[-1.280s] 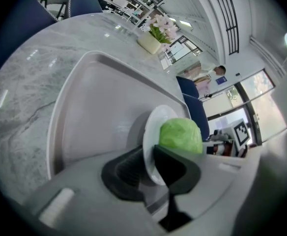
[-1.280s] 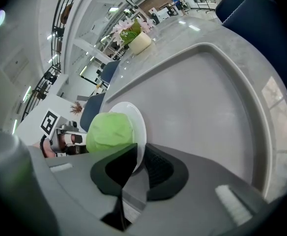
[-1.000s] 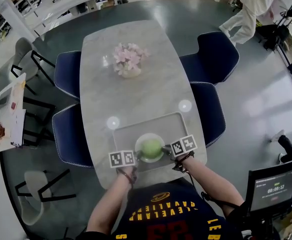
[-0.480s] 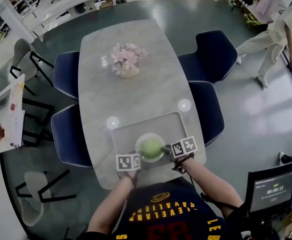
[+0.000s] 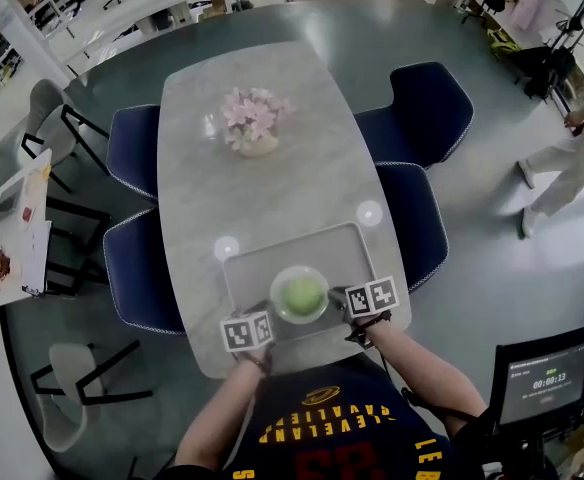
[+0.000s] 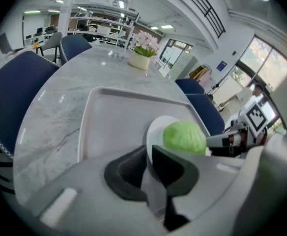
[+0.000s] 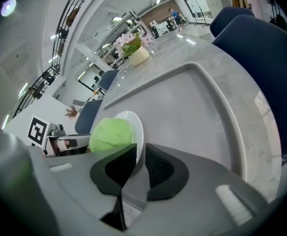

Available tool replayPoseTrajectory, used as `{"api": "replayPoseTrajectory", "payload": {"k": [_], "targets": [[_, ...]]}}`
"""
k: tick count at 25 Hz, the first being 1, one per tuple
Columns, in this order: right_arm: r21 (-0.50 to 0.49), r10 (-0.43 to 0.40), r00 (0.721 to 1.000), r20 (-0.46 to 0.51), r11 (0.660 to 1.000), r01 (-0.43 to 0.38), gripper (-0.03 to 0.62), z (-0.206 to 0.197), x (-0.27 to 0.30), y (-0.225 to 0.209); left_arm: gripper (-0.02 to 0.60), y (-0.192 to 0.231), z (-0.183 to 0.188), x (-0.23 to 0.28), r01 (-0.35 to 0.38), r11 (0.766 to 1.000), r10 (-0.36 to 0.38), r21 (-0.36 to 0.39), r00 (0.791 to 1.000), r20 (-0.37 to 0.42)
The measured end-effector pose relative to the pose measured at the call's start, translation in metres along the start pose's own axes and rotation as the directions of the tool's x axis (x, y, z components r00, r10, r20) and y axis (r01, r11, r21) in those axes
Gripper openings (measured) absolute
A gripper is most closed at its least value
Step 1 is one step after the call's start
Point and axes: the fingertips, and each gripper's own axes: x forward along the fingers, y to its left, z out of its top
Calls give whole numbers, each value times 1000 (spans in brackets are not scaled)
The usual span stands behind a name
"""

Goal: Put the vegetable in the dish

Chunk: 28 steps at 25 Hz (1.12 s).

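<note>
The gripper views show what the head view cannot: the left gripper (image 6: 148, 154) and right gripper (image 7: 139, 154) each pinch the thin rim of the white dish (image 6: 156, 128) from opposite sides, and the green vegetable (image 6: 184, 136) sits in it. From above, both forearms (image 5: 424, 360) reach forward and angle inward. The dish shows over the near half of a grey tray (image 5: 247, 266) on the marbled desk (image 5: 257, 188), with pink flowers (image 5: 255, 118) farther up and navy chairs (image 5: 417, 223) alongside.

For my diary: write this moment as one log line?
round green vegetable in white round dish | dish on grey tray | left gripper, right gripper: shut on dish rim
</note>
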Motion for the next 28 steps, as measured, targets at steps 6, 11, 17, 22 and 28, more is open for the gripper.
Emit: {"api": "replayPoseTrajectory", "payload": {"k": [6,11,17,22,28], "targets": [[12,42,991,124,999,-44,6,5,-16,0,2,-1,12,-23,41,999,-37,-25,989,141],[26,61,982,181,997,-67,6,-5,-34,0,2,-13,5,-49,135,988,-120,-76,976,181],[32,92,968,235,994,-102,6,-13,-56,13,2,-51,4,-82,224,970,-238,97,953,185],[25,141,949,282,988,-154,6,-2,-72,35,2,-74,19,-93,264,950,-295,167,933,208],[0,194,911,365,978,-209,6,19,-103,74,2,-112,40,-125,391,909,-415,141,870,266]]}}
